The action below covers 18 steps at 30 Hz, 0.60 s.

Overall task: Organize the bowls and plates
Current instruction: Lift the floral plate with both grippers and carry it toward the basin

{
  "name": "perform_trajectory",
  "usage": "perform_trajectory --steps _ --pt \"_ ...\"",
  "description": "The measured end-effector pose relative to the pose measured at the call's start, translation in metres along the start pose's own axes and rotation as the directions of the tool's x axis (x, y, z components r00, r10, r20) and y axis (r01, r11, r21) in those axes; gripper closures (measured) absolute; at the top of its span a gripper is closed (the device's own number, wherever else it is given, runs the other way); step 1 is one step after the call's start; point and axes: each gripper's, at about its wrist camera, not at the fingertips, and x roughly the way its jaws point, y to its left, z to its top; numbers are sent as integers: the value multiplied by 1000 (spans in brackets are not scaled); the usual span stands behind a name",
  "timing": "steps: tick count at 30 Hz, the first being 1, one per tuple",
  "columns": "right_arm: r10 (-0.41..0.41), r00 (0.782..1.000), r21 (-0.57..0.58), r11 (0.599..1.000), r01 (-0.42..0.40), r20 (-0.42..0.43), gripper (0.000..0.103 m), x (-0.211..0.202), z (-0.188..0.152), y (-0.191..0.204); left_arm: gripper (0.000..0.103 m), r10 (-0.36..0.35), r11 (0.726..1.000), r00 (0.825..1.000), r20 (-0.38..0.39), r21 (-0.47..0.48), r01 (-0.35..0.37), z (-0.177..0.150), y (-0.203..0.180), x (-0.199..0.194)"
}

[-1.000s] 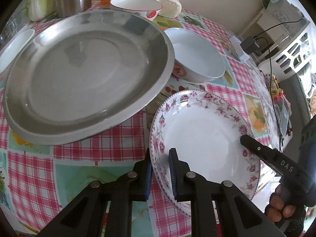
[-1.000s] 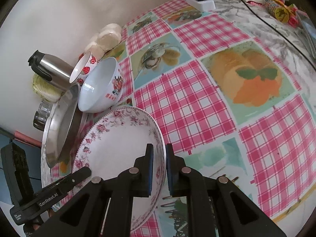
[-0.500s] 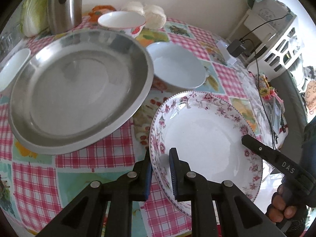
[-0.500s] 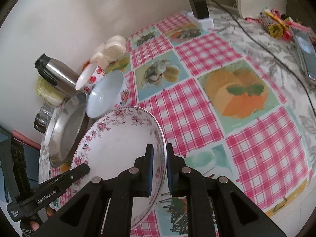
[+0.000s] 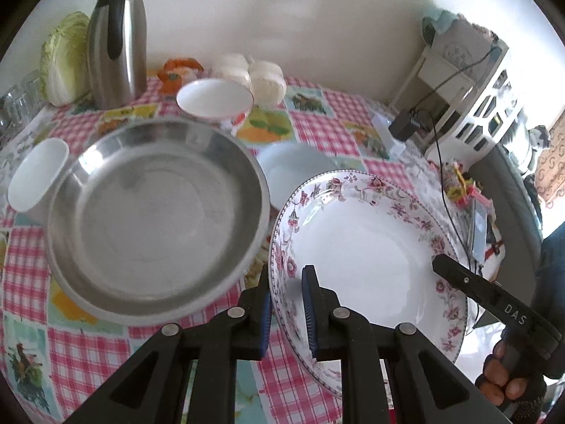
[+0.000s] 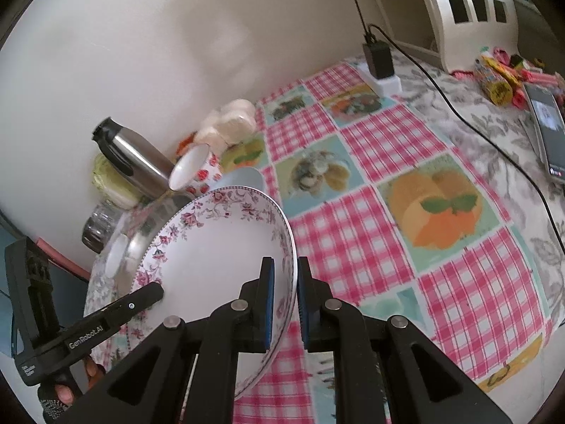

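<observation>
The floral plate [image 5: 367, 247] is off the tabletop [image 6: 381, 212], tilted and carried by 2 tools at once: the left tool [image 5: 286, 304] pinches its near-left rim, one pad inside the plate and one under it, and the right tool [image 6: 282, 295] clamps the opposite rim the same way. Both tools are closed narrow on the plate's edge. It hangs just to the right of the large steel plate [image 5: 155, 219], which sits on the checked cloth, and in the left wrist view its far rim overlaps a pale bowl [image 5: 293, 169] behind.

Judging by the layout, the sorting is at an early stage. Nothing is stacked so far: the pale bowl, a small bowl with red print [image 5: 213, 100] near the back and another white bowl [image 5: 35, 173] at the steel plate's left edge each stand alone. The likely step in hand is setting the floral plate into or onto the steel one; the 3 bowls then remain to be nested.

Further out stand a steel thermos [image 5: 116, 39], a cabbage [image 5: 65, 60] and white buns [image 5: 265, 77] by the wall.
</observation>
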Motion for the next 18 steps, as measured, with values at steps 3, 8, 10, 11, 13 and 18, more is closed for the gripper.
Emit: perform_trajectory --steps 3,8,10,11,13,18 --pt "12 1000 -28 1000 -12 15 90 -1 9 16 85 -7 1000 1000 24 -18 7 9 9 -7" --pt "24 1000 -67 998 -22 20 90 6 23 42 85 -19 997 998 54 -77 23 24 31 -13" --pt "36 999 -74 997 -34 18 90 11 27 50 85 -17 995 998 64 -99 23 29 41 -15" --pt "45 999 -77 996 -43 16 90 14 30 55 85 -17 994 998 67 -110 25 31 45 -15" --pt "56 998 -79 995 -55 14 90 19 34 62 85 -22 990 997 77 -140 33 35 57 -17" --pt "83 997 -98 992 -82 4 89 36 41 84 85 -9 982 996 93 -187 26 43 81 -19"
